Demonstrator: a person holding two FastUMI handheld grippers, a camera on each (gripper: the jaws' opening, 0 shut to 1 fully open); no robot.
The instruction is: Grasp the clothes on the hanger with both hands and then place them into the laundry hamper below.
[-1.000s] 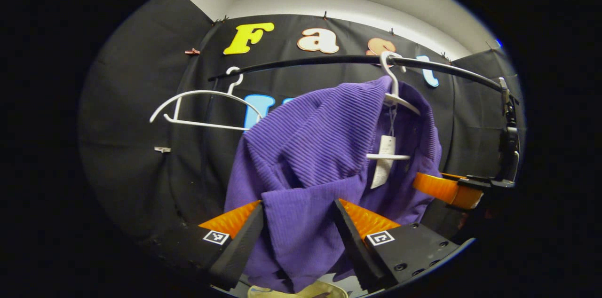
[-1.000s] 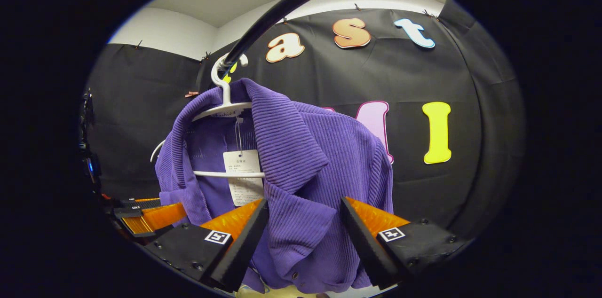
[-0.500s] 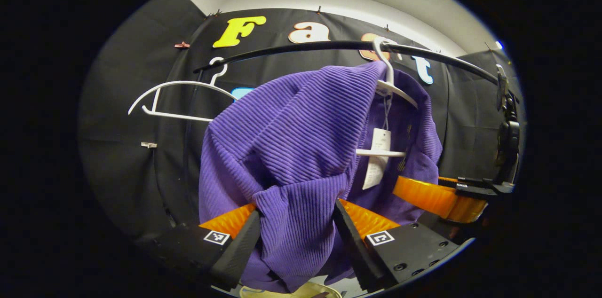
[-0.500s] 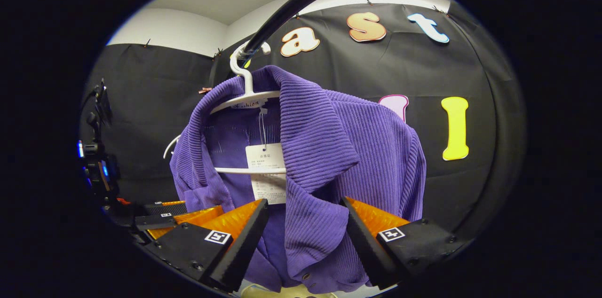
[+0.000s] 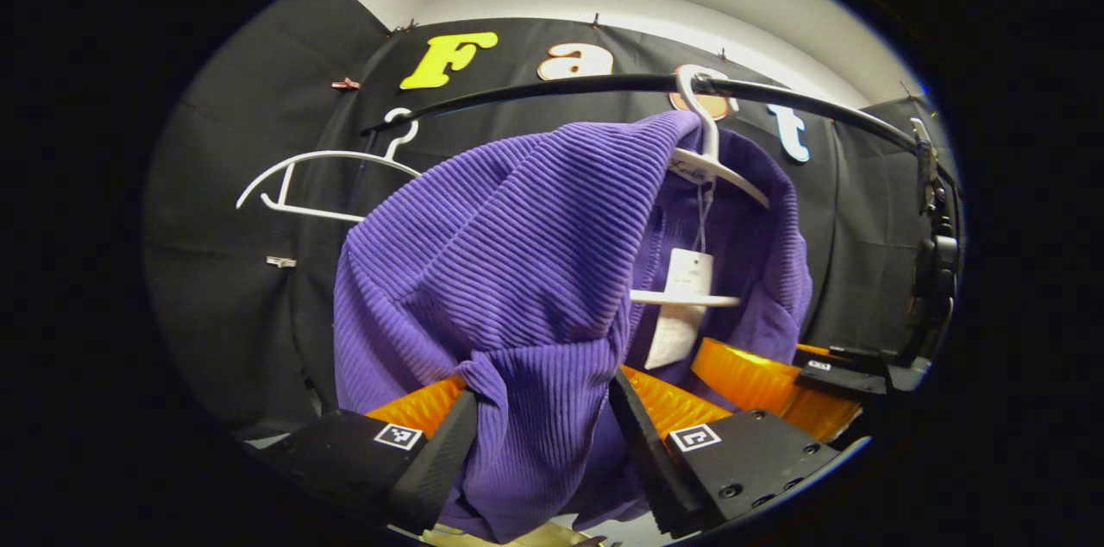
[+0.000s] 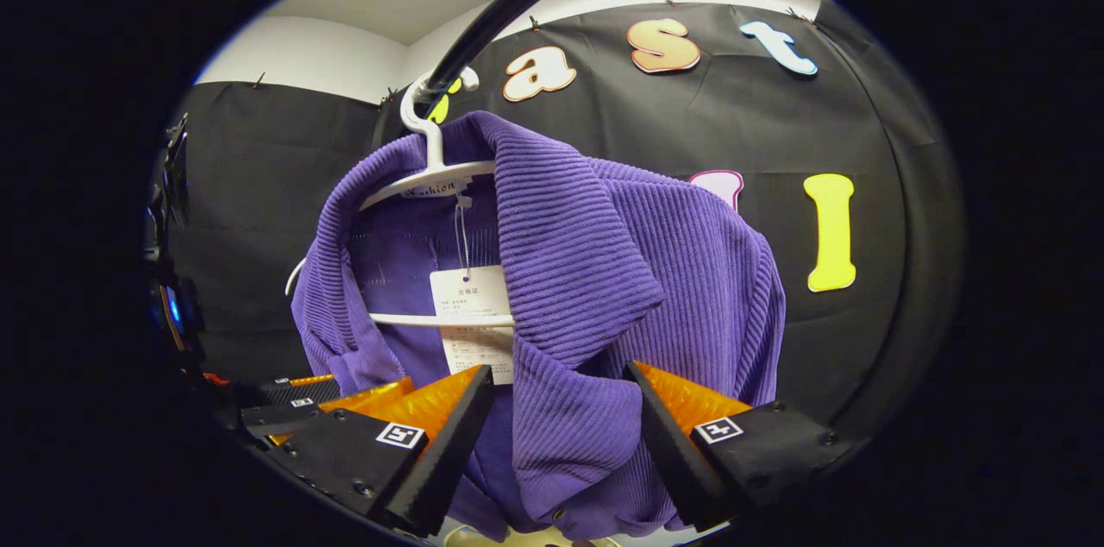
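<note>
- Spare white hanger point(image 5: 319, 185), empty, far left on the rail point(image 5: 552, 85); not needed.
- Purple ribbed top point(image 5: 509, 254) hangs on its own white hanger point(image 5: 716, 172) from the rail, collar up, paper tag point(image 5: 677, 305) dangling inside. Hamper rim point(image 5: 517, 537) just peeks in pale below the hem, so drop is straight down.
- Left gripper point(image 5: 539, 409): fabric bunched between the fingers; they look clenched on a gathered fold of the shoulder/front panel, cloth puckering at the pinch.
- Right gripper point(image 6: 561, 409): fingers either side of the lapel/front panel, cloth sits in the gap; whether they press it I can't tell — no puckering seen there.
- Handling, my read: soft knit, light, floppy, stretchy; not fragile, not slippery thx to ribbing. Will sag & drape once off hanger, no shape of its own.
- Best hold: thick folded bits near both shoulders/collar, approx symmetric, so it lifts off the hanger arms w/o snagging. Avoid tag & hanger bar point(image 6: 440, 320).
- Risk: a pull on one side only may swing hanger or drag it along rail.
</note>
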